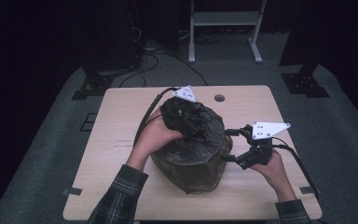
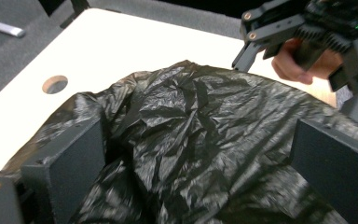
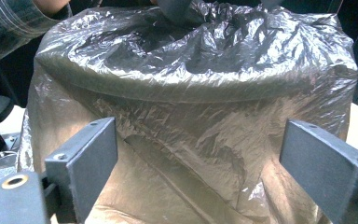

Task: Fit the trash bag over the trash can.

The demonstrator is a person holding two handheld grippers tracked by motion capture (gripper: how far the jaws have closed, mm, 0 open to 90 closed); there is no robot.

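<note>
A bin wrapped in a dark plastic bag (image 1: 193, 154) is shown at the centre of the high view, resting on the wooden table (image 1: 256, 196). The left gripper (image 1: 179, 112) is seen over the bag's upper part, jaws apart with crumpled film between them. The right gripper (image 1: 230, 144) is held just beside the bag's right side, jaws apart. A round hole (image 1: 219, 98) is visible in the table's upper edge.

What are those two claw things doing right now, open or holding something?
Left gripper: jaws spread wide over the black plastic bag, not clamped on it.
Right gripper: open, facing the bag's side, holding nothing.
</note>
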